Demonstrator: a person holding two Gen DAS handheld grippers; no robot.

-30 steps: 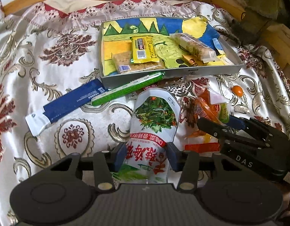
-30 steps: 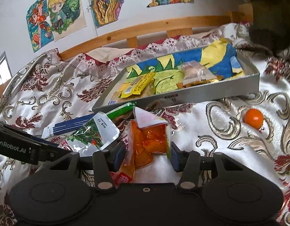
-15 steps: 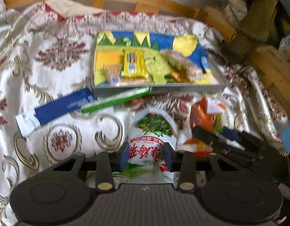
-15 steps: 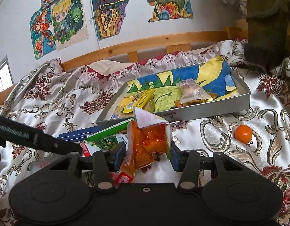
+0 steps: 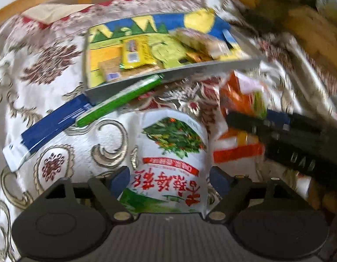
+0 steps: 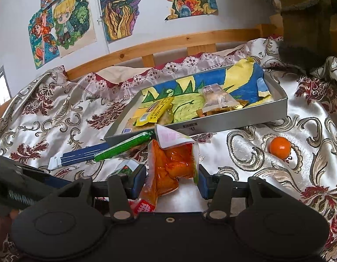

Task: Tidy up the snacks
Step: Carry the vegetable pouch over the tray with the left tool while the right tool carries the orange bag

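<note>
My left gripper [image 5: 168, 180] is shut on a white and green snack bag [image 5: 170, 152] with red lettering, held over the bedspread. My right gripper [image 6: 171, 180] is shut on an orange snack packet [image 6: 171, 166], which also shows in the left wrist view [image 5: 240, 100]. A grey tray [image 6: 234, 120] lined with a painted sheet lies beyond, holding a yellow packet [image 6: 154, 111], a clear-wrapped pastry [image 6: 218, 98] and other small snacks. The tray also shows in the left wrist view [image 5: 168, 76], blurred.
A green stick pack [image 6: 122, 146] and a blue stick pack [image 6: 81, 156] lie against the tray's near left corner. A small orange [image 6: 280, 147] sits on the bedspread at right. A wooden bed rail [image 6: 168, 43] and a wall with drawings stand behind.
Both grippers have lifted with their packets and moved toward the tray. The left wrist view is now blurred and tilted.
</note>
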